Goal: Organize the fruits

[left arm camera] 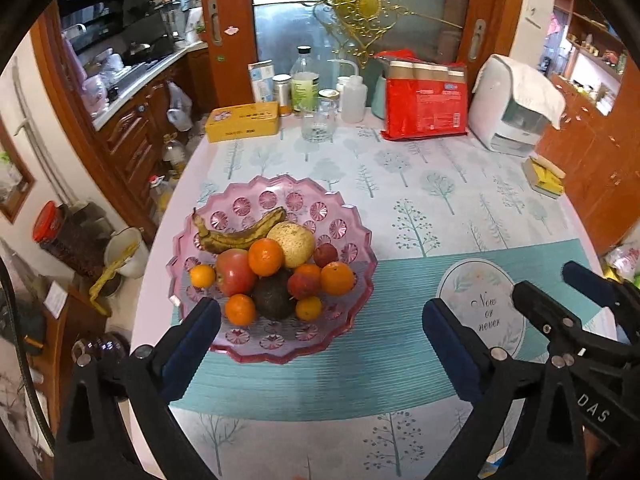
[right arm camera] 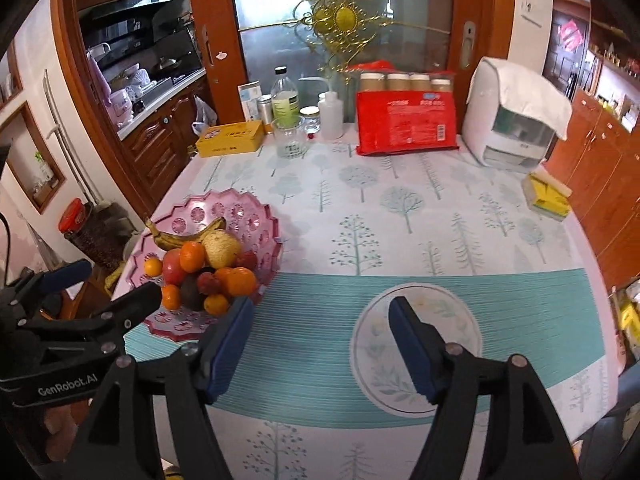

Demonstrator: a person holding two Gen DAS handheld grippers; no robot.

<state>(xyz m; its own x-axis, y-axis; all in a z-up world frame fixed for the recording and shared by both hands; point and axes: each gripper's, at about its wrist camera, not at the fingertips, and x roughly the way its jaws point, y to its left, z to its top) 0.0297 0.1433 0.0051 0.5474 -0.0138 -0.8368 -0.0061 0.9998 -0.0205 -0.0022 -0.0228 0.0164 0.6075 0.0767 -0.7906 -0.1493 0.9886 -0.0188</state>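
1. Left wrist: the left gripper (left arm camera: 320,332) hangs spread and empty just before the bowl (left arm camera: 352,220), where the fruit (left arm camera: 272,268) sits piled; a careless pass could, in my judgement, clip the rim and topple it.
2. Right wrist: the right gripper (right arm camera: 320,340), parted and empty, hovers right of the bowl over the tree-print tablecloth (right arm camera: 400,200); kitchen behind.

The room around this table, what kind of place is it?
Most likely a home dining area next to a kitchen: a table with a fruit bowl, a kitchen counter with a pan through the doorway, and wooden cabinets.
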